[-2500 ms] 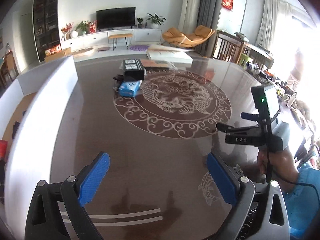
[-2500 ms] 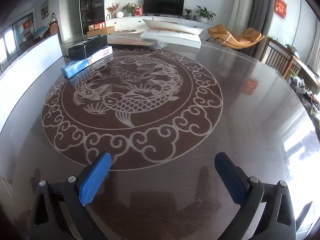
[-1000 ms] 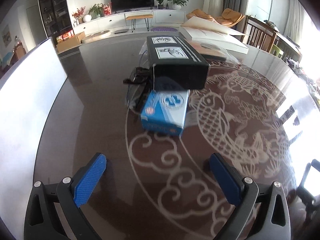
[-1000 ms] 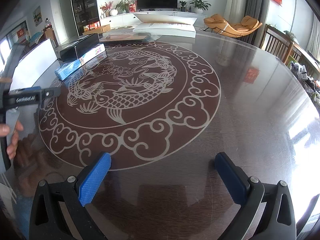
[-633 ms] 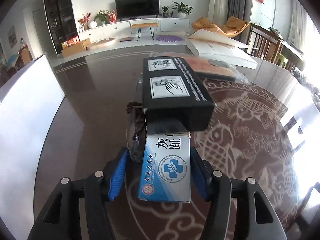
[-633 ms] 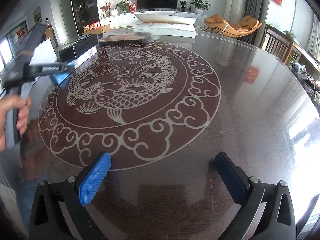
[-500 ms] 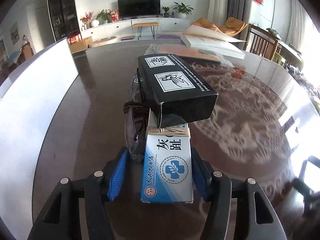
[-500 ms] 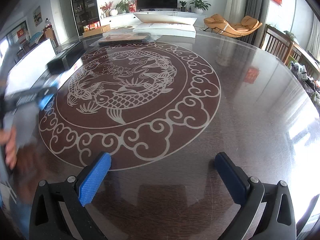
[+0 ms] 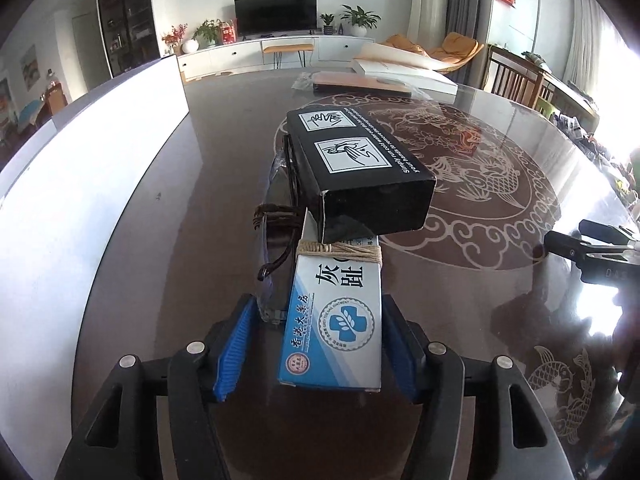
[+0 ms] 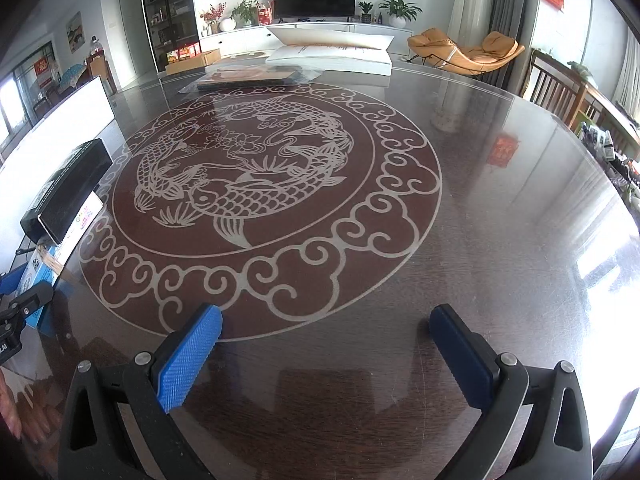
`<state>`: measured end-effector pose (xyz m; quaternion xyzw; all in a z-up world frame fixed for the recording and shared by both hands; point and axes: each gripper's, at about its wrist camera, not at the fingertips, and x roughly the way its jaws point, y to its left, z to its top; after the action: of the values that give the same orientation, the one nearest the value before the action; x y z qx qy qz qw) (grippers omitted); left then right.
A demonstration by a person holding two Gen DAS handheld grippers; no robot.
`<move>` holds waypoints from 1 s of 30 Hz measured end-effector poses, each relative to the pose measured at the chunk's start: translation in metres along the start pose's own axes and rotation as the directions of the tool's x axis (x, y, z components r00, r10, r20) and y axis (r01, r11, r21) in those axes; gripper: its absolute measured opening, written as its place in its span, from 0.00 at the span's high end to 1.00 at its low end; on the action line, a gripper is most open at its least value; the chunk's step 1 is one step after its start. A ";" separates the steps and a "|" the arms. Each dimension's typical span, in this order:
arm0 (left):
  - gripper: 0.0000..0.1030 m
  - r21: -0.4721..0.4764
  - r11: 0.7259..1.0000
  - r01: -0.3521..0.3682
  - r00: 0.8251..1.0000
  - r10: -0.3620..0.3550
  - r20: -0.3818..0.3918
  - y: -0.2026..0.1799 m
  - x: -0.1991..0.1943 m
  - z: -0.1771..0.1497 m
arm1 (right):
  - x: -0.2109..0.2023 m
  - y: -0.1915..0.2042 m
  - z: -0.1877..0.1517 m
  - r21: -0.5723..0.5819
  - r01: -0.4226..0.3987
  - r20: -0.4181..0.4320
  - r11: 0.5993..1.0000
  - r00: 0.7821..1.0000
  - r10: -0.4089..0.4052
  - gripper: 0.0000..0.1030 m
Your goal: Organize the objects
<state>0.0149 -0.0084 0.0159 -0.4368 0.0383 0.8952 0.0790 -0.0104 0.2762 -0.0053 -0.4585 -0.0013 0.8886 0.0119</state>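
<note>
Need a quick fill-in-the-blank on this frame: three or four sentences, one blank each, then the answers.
1. The left tongs are shut on the ____ box.
2. The black box rests on ____ of that box.
3. The right tongs are ____, holding nothing.
4. Twine is wound around the blue box; glasses lie on its ____ side in the left wrist view.

Answers: blue; top; open; left

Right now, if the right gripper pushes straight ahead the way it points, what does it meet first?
Nothing close: the right gripper is open over bare table. Farther ahead lies the flat bagged packet, though depth is unclear.
</note>
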 end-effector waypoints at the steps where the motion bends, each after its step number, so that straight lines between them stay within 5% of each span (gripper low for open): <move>1: 0.42 -0.002 1.000 0.000 1.000 0.000 0.001 -0.001 -0.002 -0.004 | 0.000 0.000 0.000 0.000 0.000 0.000 1.000 1.000 0.000 0.00; 5: 0.41 0.019 1.000 0.002 1.000 -0.002 0.005 -0.003 -0.013 -0.018 | 0.000 0.000 0.000 0.000 0.000 0.000 1.000 1.000 0.000 0.00; 10: 0.27 0.076 0.996 0.051 0.998 -0.053 0.016 -0.011 -0.023 -0.034 | 0.000 0.000 0.000 0.000 0.000 0.000 1.000 1.000 0.000 0.00; 13: 0.27 0.088 0.996 0.023 0.999 -0.025 0.023 -0.023 -0.019 -0.018 | 0.000 0.000 0.000 0.000 0.000 0.000 1.000 1.000 0.000 0.00; 15: 0.27 0.049 0.993 0.105 0.993 -0.108 0.047 -0.034 -0.014 0.000 | 0.000 0.000 0.000 0.000 0.000 0.000 1.000 1.000 0.000 0.00; 18: 0.39 0.093 0.939 0.330 0.944 -0.326 -0.058 -0.068 0.009 0.016 | 0.000 0.000 0.000 0.000 0.000 0.000 1.000 1.000 0.000 0.00; 21: 0.36 0.039 0.899 0.436 0.900 -0.436 -0.009 -0.069 -0.005 0.015 | 0.000 0.000 0.000 0.000 0.000 0.000 1.000 1.000 0.000 0.00; 22: 0.34 0.021 0.897 0.441 0.897 -0.441 0.010 -0.063 -0.011 0.011 | 0.000 0.000 0.000 0.000 0.000 0.000 1.000 1.000 0.000 0.00; 27: 0.31 -0.077 0.948 0.308 0.949 -0.301 0.089 -0.002 -0.033 -0.006 | 0.000 0.000 0.000 0.000 0.000 0.000 1.000 1.000 0.000 0.00; 30: 0.27 -0.184 0.942 0.279 0.959 -0.262 0.109 0.034 -0.033 0.001 | 0.000 0.000 0.000 0.000 0.000 0.000 1.000 1.000 0.000 0.00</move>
<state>0.0280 -0.0456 0.0421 -0.4060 -0.1146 0.8926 0.1589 -0.0099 0.2757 -0.0054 -0.4585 -0.0013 0.8886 0.0121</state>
